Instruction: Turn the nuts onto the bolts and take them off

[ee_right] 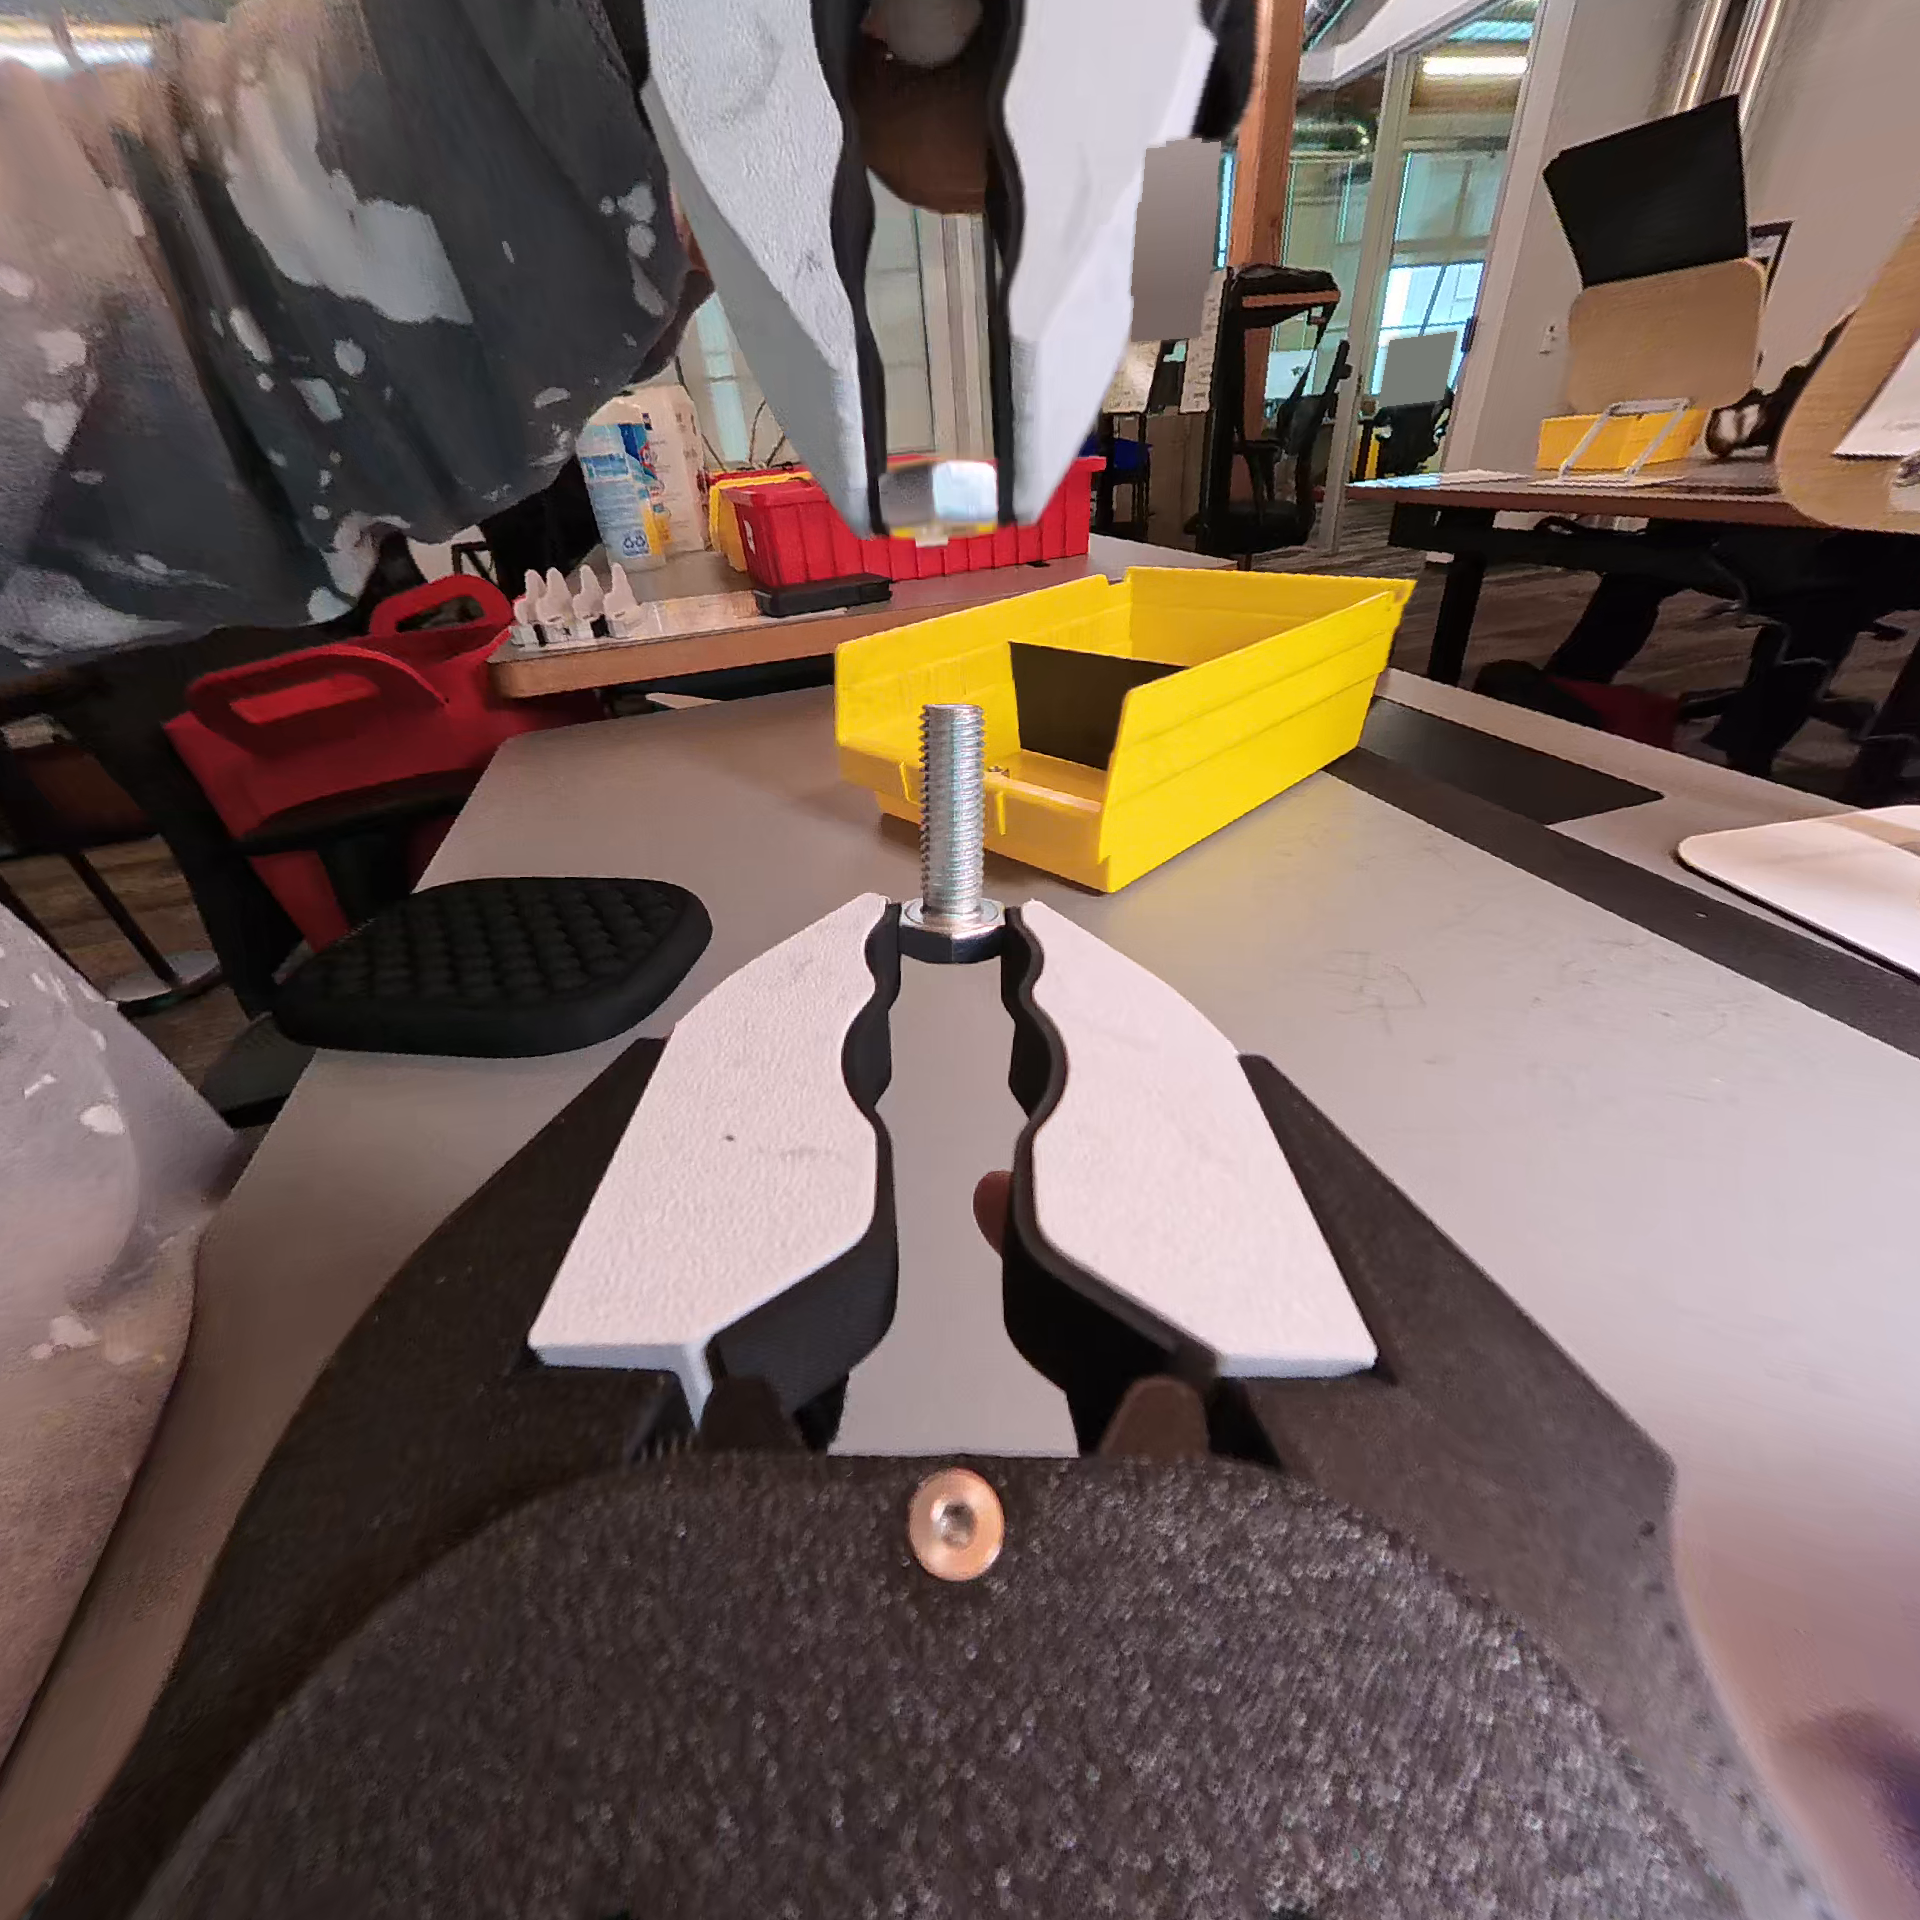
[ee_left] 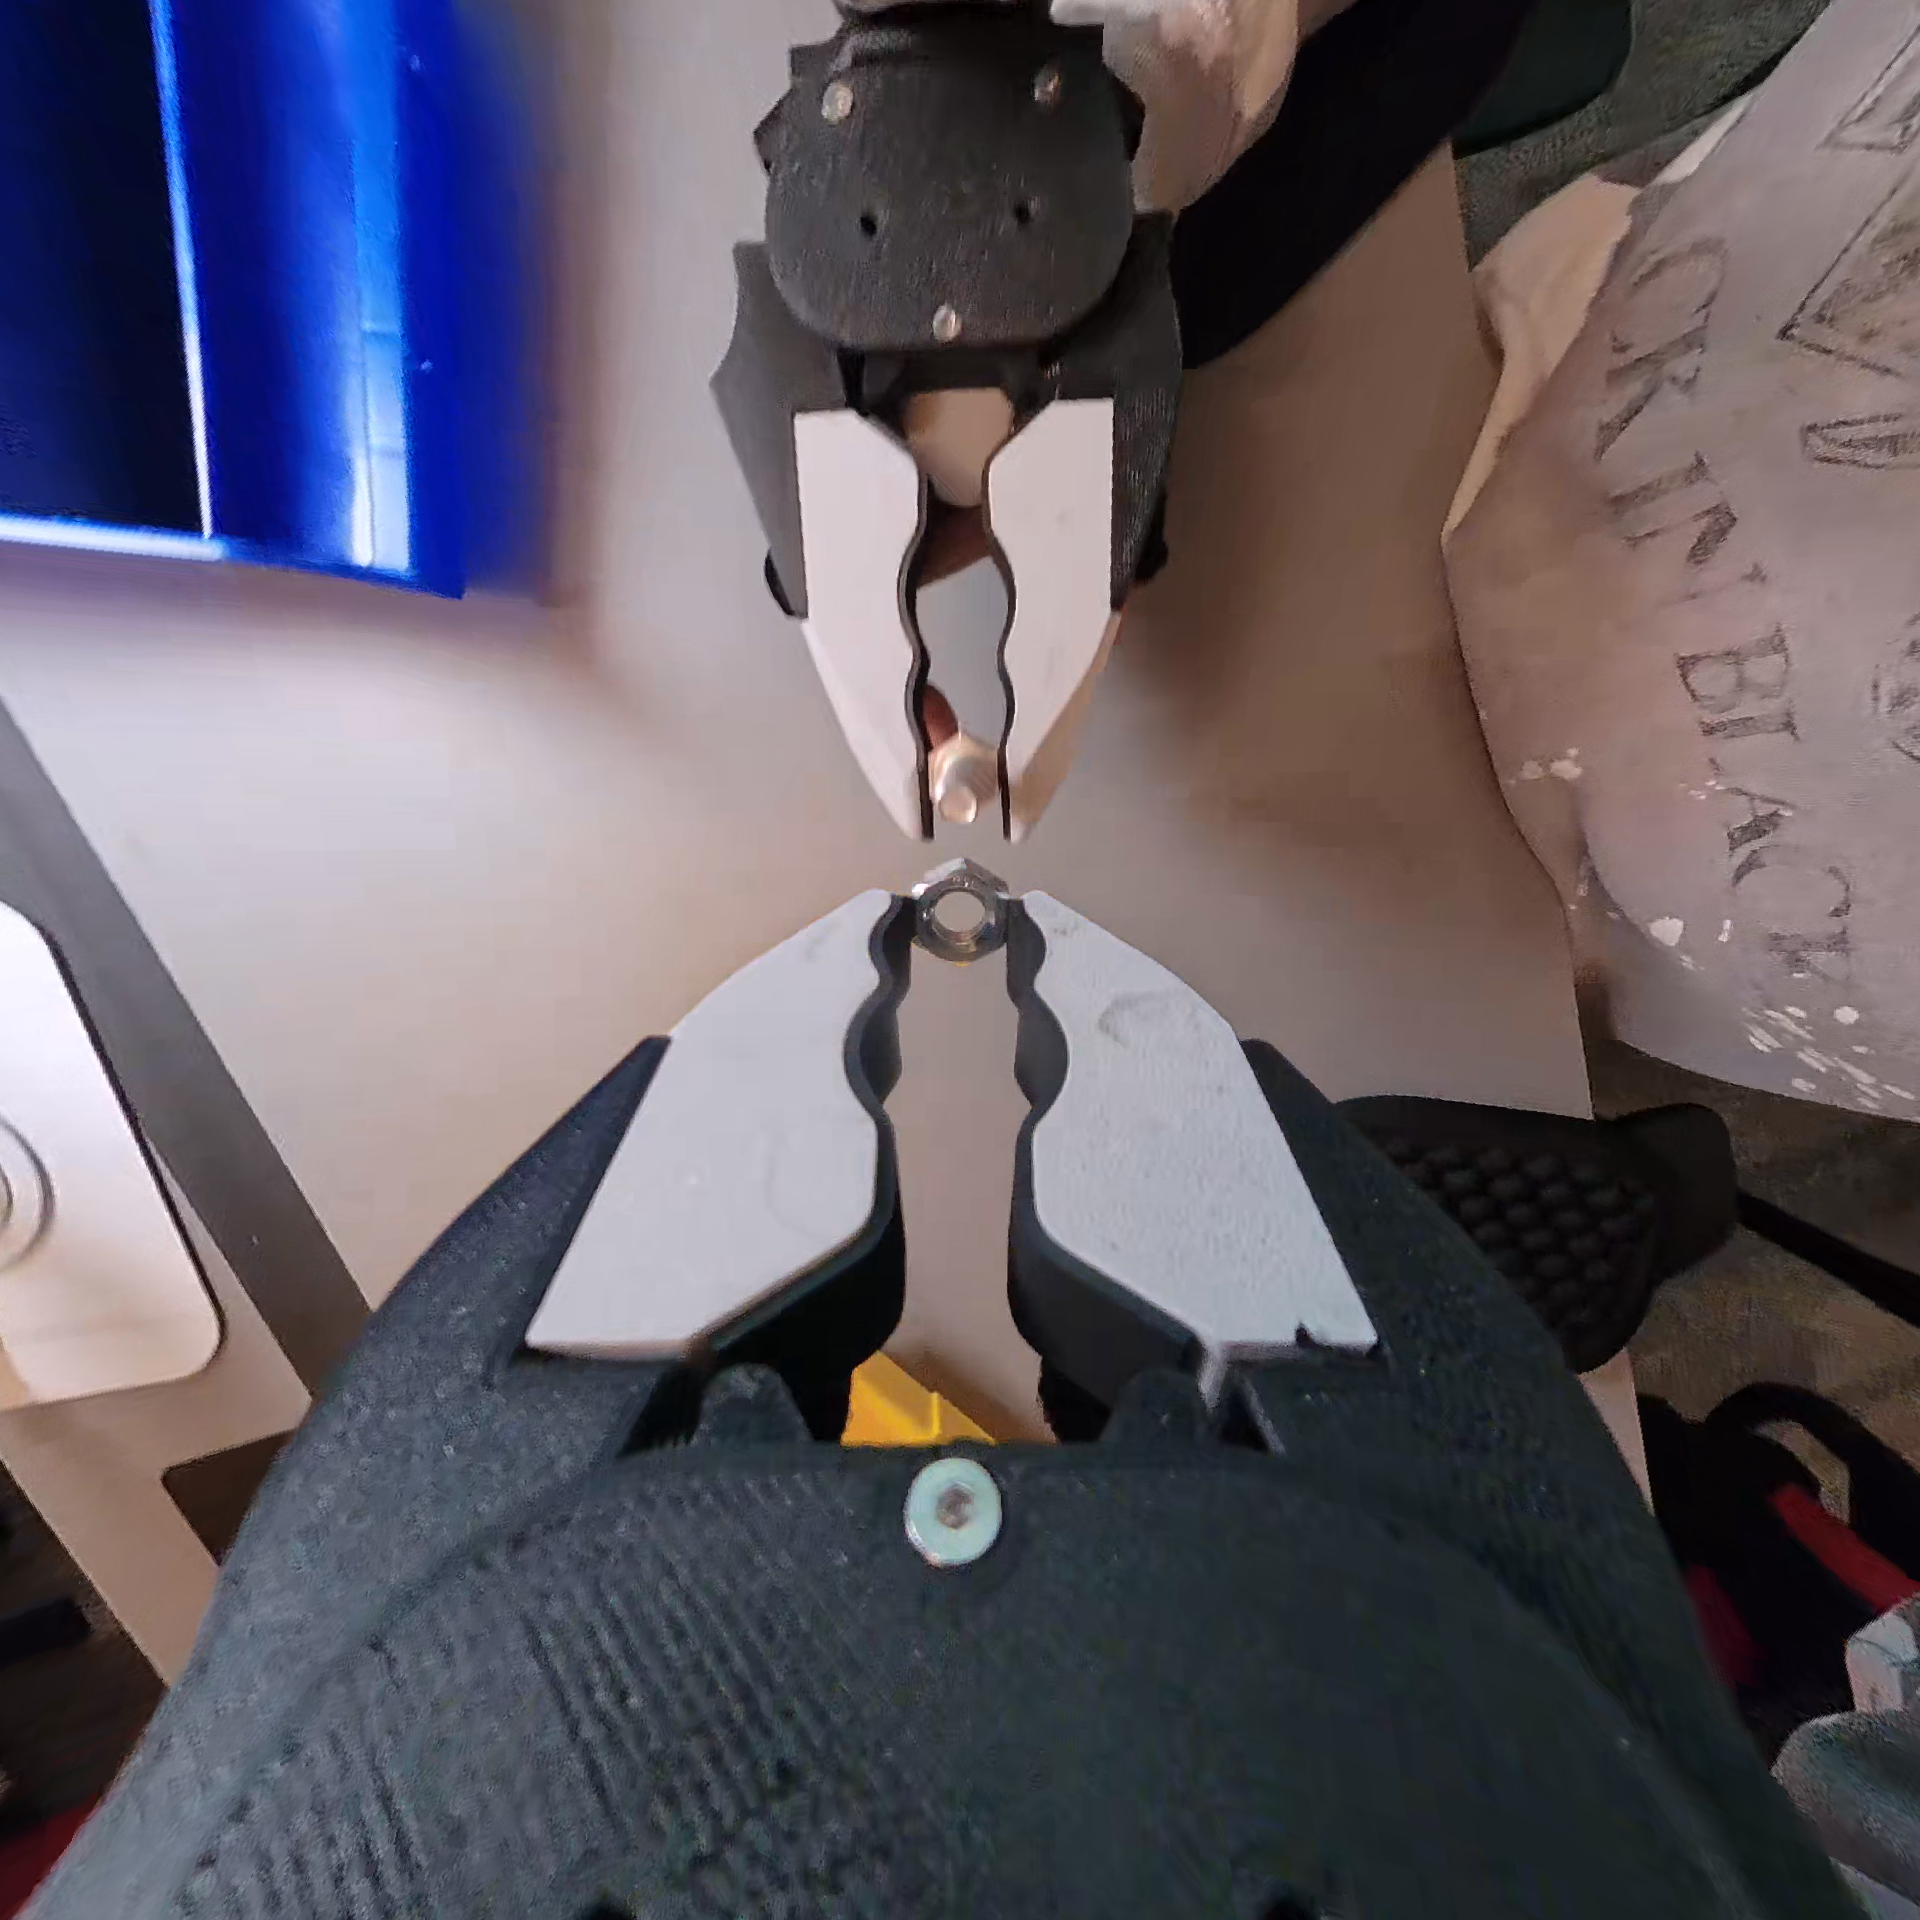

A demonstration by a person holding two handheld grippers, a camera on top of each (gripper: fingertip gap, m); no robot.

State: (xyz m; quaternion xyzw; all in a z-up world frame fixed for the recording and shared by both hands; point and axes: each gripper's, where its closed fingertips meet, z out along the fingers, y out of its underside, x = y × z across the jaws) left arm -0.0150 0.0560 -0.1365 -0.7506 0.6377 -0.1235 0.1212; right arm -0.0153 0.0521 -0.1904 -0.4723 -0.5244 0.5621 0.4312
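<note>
Nut (ee_left: 953, 918), silvery hexagonal, threaded bore.

Both views are bright and evenly lit. In the right wrist view, daylight enters through far windows (ee_right: 1423, 301); soft shadows lie under the yellow bin (ee_right: 1195, 748). Wide-angle distortion bends the edges. The bolt (ee_right: 953, 810) is sharp; the nut (ee_right: 940, 494) above is blurred. In the left wrist view, the blue panel (ee_left: 281, 281) at far left is smeared.
</note>
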